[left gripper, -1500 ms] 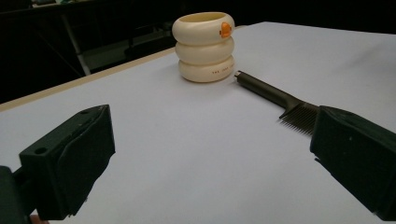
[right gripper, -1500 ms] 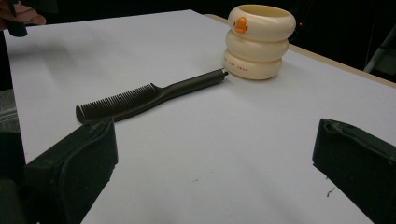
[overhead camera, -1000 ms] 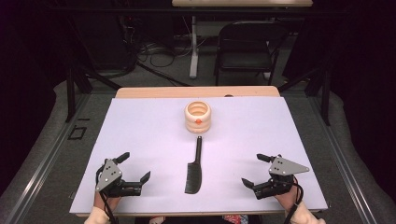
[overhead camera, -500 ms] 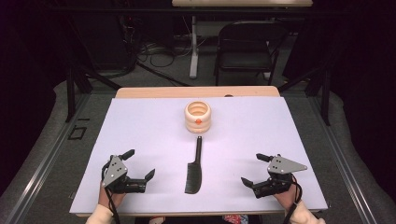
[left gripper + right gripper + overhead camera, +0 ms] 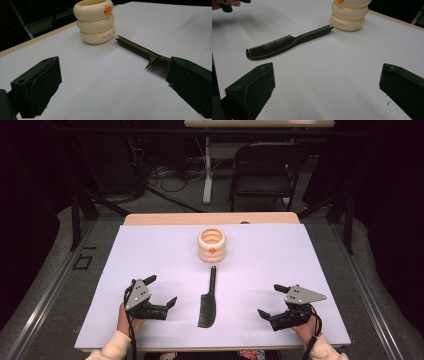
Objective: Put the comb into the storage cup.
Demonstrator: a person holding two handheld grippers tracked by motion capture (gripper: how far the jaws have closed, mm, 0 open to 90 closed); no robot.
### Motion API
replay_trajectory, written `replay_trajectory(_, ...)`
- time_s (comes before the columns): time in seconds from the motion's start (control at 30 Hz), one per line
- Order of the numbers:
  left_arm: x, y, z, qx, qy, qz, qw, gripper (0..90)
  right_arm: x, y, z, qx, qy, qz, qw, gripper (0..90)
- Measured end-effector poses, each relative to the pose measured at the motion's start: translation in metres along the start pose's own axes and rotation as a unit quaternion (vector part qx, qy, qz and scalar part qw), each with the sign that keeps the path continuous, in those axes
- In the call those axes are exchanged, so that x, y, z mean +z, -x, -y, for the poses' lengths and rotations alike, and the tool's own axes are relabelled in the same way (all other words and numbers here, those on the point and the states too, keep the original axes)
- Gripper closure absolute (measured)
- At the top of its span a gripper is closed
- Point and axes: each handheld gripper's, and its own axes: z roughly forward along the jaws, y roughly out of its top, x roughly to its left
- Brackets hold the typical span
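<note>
A black comb point(image 5: 208, 300) lies in the middle of the white table, its handle toward a cream ribbed holder point(image 5: 212, 245) with an orange mark. My left gripper point(image 5: 161, 290) is open just left of the comb, holding nothing. In the left gripper view the comb point(image 5: 142, 53) runs behind the right jaw and the holder point(image 5: 96, 22) stands ahead, with the left gripper point(image 5: 113, 68) gaping wide. My right gripper point(image 5: 269, 300) is open to the right of the comb. Its own view has the comb point(image 5: 284, 43) and holder point(image 5: 349, 16) beyond the open right gripper point(image 5: 327, 72).
The white sheet point(image 5: 300, 255) covers a wooden table whose far edge point(image 5: 210, 218) is bare. A black chair point(image 5: 265, 165) and cables stand beyond the table. The person's other hand point(image 5: 227, 3) is at the top left of the right gripper view.
My left gripper has moved a little forward and right, closer to the comb. The right gripper, comb and holder have stayed put.
</note>
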Motion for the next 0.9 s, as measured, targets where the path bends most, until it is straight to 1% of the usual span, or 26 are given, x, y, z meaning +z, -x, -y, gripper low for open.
replay_trajectory(0.23, 0.014, -0.001, -0.005, 0.013, -0.005, 0.006, 0.9999, 0.2, 0.000, 0.001, 0.000, 0.001, 0.000, -0.001, 1.0000, 0.0)
replay_trajectory(0.43, 0.025, -0.001, -0.010, 0.021, -0.013, 0.012, 0.9996, 0.2, 0.000, 0.001, 0.000, 0.000, -0.002, -0.001, 1.0000, 0.0)
replay_trajectory(0.9, 0.046, 0.000, -0.020, 0.038, -0.023, 0.026, 0.9987, 0.3, 0.000, 0.001, 0.000, 0.001, -0.003, -0.002, 1.0000, 0.0)
